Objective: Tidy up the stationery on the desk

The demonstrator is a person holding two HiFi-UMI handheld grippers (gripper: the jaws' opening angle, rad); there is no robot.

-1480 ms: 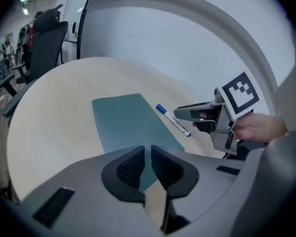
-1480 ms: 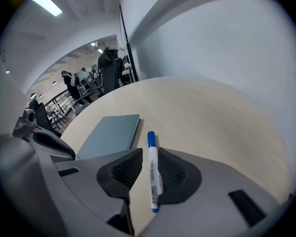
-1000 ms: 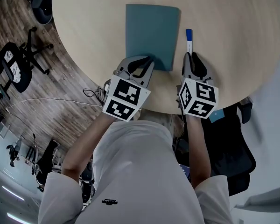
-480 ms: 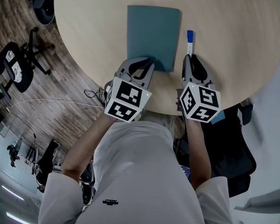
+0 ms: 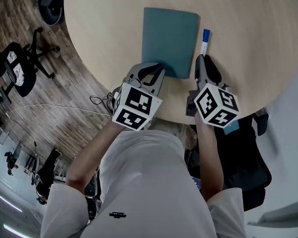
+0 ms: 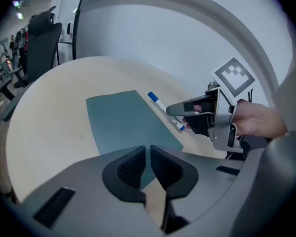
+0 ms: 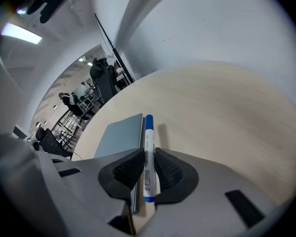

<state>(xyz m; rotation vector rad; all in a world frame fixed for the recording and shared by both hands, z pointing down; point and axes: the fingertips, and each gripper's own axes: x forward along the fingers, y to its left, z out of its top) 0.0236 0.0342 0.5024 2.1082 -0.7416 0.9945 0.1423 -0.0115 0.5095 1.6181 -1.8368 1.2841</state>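
A teal notebook (image 5: 170, 39) lies flat on the round pale wood desk (image 5: 104, 29). My left gripper (image 5: 156, 69) is shut on its near corner, and the cover shows between the pads (image 6: 138, 164) in the left gripper view. Just right of the notebook, a white marker with a blue cap (image 5: 204, 42) sticks out forward from my right gripper (image 5: 204, 59), which is shut on its barrel. In the right gripper view the marker (image 7: 148, 152) runs between the jaws alongside the notebook's edge (image 7: 119, 132) and throws a shadow on the desk. The left gripper view shows the notebook (image 6: 123, 120), the marker (image 6: 162, 106) and the right gripper (image 6: 187, 110).
The desk's curved near edge (image 5: 174, 118) runs just behind both grippers. Office chairs (image 5: 17, 71) and a cable (image 5: 49, 107) are on the wood floor at the left. A black chair (image 5: 248, 157) stands below the desk at the right.
The notebook and marker sit a little further right in the head view, and the gap between them looks narrower. The right gripper's cube has tilted slightly. Both grips are unchanged.
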